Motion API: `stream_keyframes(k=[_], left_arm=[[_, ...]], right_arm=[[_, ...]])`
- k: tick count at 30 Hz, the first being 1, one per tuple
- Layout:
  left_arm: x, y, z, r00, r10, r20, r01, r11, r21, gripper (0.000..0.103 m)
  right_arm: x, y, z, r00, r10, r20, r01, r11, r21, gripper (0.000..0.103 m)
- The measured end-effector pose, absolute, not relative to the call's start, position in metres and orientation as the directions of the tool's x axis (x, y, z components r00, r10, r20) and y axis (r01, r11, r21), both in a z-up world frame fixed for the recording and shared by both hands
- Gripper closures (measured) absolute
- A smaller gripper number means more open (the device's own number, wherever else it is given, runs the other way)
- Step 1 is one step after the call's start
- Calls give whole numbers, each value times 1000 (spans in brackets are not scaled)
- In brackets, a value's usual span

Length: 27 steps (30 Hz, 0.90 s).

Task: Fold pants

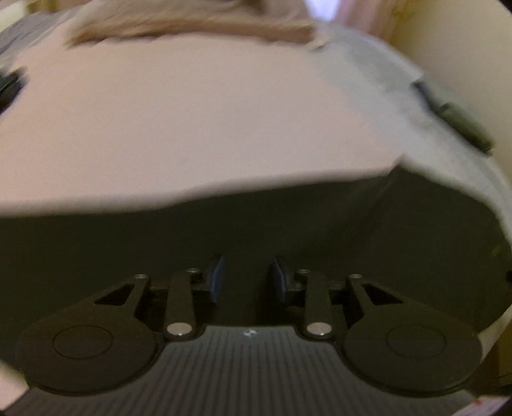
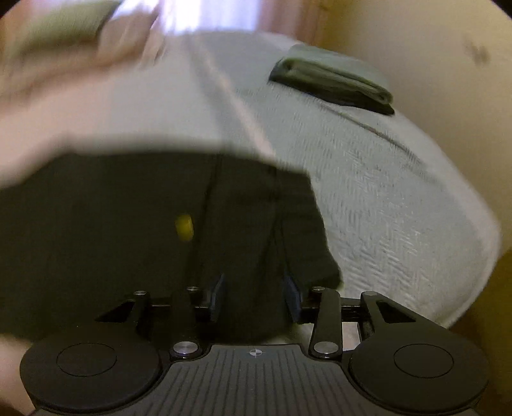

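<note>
The pants (image 2: 160, 230) are dark, flat and blurred, with a yellow spot, lying on the bed (image 2: 384, 192) at 6 o'clock. One folded cloth (image 2: 332, 80) sits at 1 o'clock. Two grippers, left (image 1: 246, 276) and right (image 2: 254, 296), hang jaws apart over the pants.

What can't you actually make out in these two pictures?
- Left wrist view: the tan thing on the bed is smeared by motion blur.
- Both views: the pants run behind each hand-held gripper; their full shape is hidden.
- Right wrist view: the yellow spot on the pants is too blurred to identify.
</note>
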State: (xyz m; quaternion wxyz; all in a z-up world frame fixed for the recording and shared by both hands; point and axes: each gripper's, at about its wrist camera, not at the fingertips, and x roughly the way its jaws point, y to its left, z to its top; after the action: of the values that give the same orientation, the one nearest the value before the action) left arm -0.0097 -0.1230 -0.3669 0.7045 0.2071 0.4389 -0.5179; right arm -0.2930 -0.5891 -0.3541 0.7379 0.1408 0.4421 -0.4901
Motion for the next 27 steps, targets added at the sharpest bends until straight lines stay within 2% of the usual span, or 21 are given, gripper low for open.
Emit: stream_keyframes(k=[1, 4, 7, 9, 12, 17, 19, 20, 21, 27], left_arm=[[-1, -107, -369, 114, -532, -839, 902, 410, -137, 75], [22, -75, -363, 189, -512, -838, 864, 493, -107, 76], [38, -55, -362, 249, -499, -830, 859, 509, -48, 71], [43, -45, -371, 250, -485, -838, 866, 499, -30, 68], [53, -36, -377, 234, -506, -831, 867, 495, -58, 66], [74, -28, -354, 258, -399, -880, 835, 550, -5, 67], [76, -14, -334, 262, -363, -894, 843, 537, 29, 65], [73, -7, -323, 264, -337, -904, 846, 531, 49, 62], [71, 1, -310, 259, -316, -913, 852, 521, 61, 59], [52, 43, -233, 220, -317, -923, 886, 460, 54, 34]], right_arm=[[-294, -584, -357, 105, -606, -788, 836, 483, -260, 63], [-296, -575, -333, 89, -614, -784, 874, 426, -233, 63], [-284, -554, -319, 207, -619, -758, 884, 450, -126, 62], [-269, -545, -330, 247, -561, -790, 872, 485, -72, 61], [-258, -536, -353, 178, -558, -810, 892, 439, -106, 60], [-252, -520, -311, 165, -477, -863, 942, 336, -6, 59], [-238, -498, -292, 218, -411, -885, 934, 350, 67, 47], [-231, -486, -282, 243, -376, -894, 930, 353, 104, 29], [-222, -477, -275, 262, -355, -897, 927, 351, 132, 22], [-183, -395, -220, 345, -291, -892, 904, 358, 232, 21]])
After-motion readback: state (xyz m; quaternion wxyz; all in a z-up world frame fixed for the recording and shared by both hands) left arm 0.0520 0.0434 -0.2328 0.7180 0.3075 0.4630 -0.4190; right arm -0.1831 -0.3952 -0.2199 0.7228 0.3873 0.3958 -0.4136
